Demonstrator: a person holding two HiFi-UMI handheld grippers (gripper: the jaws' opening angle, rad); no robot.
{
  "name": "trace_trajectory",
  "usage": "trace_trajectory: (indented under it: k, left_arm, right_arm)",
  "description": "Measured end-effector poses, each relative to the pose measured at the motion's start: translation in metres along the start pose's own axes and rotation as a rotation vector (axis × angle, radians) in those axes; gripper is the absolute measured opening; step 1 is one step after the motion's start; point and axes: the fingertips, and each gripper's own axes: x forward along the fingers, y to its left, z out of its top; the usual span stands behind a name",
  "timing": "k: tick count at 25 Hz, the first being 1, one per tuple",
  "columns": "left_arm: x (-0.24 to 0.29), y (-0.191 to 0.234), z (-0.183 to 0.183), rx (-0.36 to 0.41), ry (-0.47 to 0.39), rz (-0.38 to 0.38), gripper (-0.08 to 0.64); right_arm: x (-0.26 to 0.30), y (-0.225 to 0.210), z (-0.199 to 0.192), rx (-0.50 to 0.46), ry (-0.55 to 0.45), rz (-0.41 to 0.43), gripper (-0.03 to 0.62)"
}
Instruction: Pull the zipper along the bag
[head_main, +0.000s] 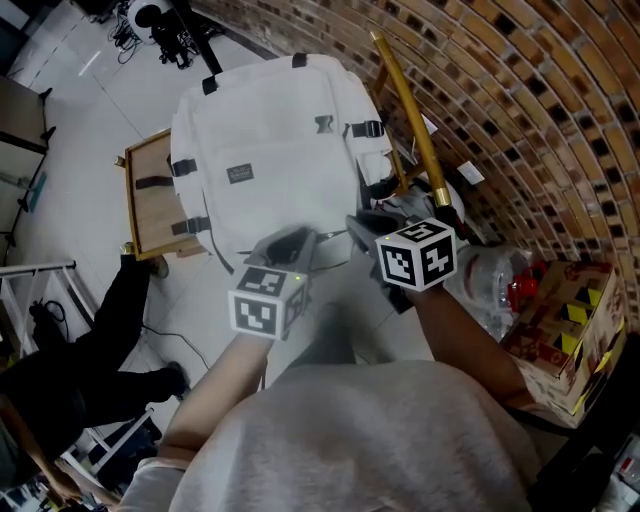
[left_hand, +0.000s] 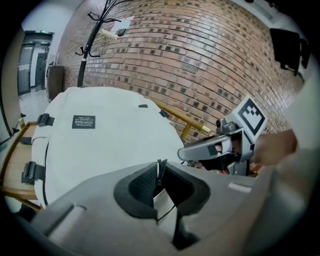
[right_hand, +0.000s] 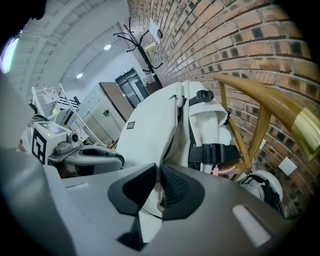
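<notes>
A white backpack (head_main: 270, 150) (left_hand: 100, 145) (right_hand: 150, 130) lies on a wooden chair (head_main: 150, 200). Both grippers sit at its near edge. My left gripper (head_main: 288, 246) (left_hand: 159, 176) is shut on a thin dark zipper pull (left_hand: 160, 167), with a fold of white fabric under it. My right gripper (head_main: 362, 226) (right_hand: 159, 189) is just to its right, its pads pressed on a fold of the bag's white fabric (right_hand: 150, 220). Each gripper shows in the other's view, a short way apart: the right one (left_hand: 210, 147), the left one (right_hand: 95, 156).
A brick wall (head_main: 520, 90) runs along the right. The chair's gold rail (head_main: 410, 120) rises beside the bag. A cardboard box (head_main: 570, 320) and a plastic bag (head_main: 500, 285) lie at right. A person in dark clothes (head_main: 90, 340) sits at left. A coat stand (left_hand: 95, 30) stands behind.
</notes>
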Motion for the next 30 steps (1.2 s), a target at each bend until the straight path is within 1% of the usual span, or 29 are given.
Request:
trace_trajectory:
  k: [4,9,14,30]
  left_arm:
    - [-0.006,0.007,-0.003,-0.015,-0.009,0.019,0.032]
    - [-0.015,0.018,-0.01,-0.053,-0.01,0.045,0.032]
    - [-0.022,0.028,-0.012,-0.069,-0.027,0.069,0.032]
    - [-0.045,0.05,-0.023,-0.109,-0.031,0.148,0.032]
  right_arm:
    - [-0.001,0.0,0.0,0.0,-0.001,-0.008,0.035]
    - [0.0,-0.002,-0.001,0.002,0.002,-0.018,0.035]
    - [0.0,-0.002,0.001,0.001,0.0,-0.029,0.035]
    - [0.001,-0.005,0.002,-0.008,-0.011,-0.046,0.035]
